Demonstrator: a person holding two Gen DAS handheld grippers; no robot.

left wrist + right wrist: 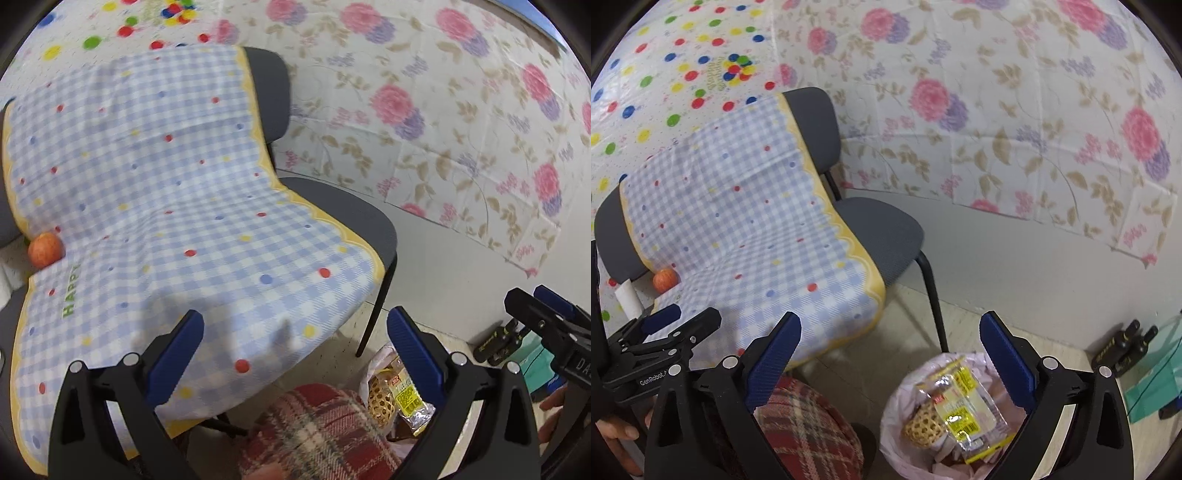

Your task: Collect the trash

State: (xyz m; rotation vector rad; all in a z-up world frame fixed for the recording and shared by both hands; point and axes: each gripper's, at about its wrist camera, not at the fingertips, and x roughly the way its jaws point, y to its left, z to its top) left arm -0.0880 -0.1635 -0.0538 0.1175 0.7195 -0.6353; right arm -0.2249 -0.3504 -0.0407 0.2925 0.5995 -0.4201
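A trash bin lined with a pink bag point(897, 413) stands on the floor right of the chair; a clear yellow-labelled snack wrapper point(960, 402) and a foam fruit net point(921, 428) lie in it. The wrapper also shows in the left wrist view point(402, 395). My right gripper point(890, 343) is open and empty above the bin's left side. My left gripper point(295, 339) is open and empty over the chair seat's front edge. An orange-red apple point(46, 249) sits at the seat's back left, also in the right wrist view point(665, 280).
A grey chair point(369, 225) draped with a blue checked cloth point(166, 206) stands against floral wall covering. A red plaid cushion point(809, 432) lies on the floor by the bin. Black chargers point(1123, 347) and a teal box point(1160, 384) sit at the right. A white roll point(628, 295) stands left of the apple.
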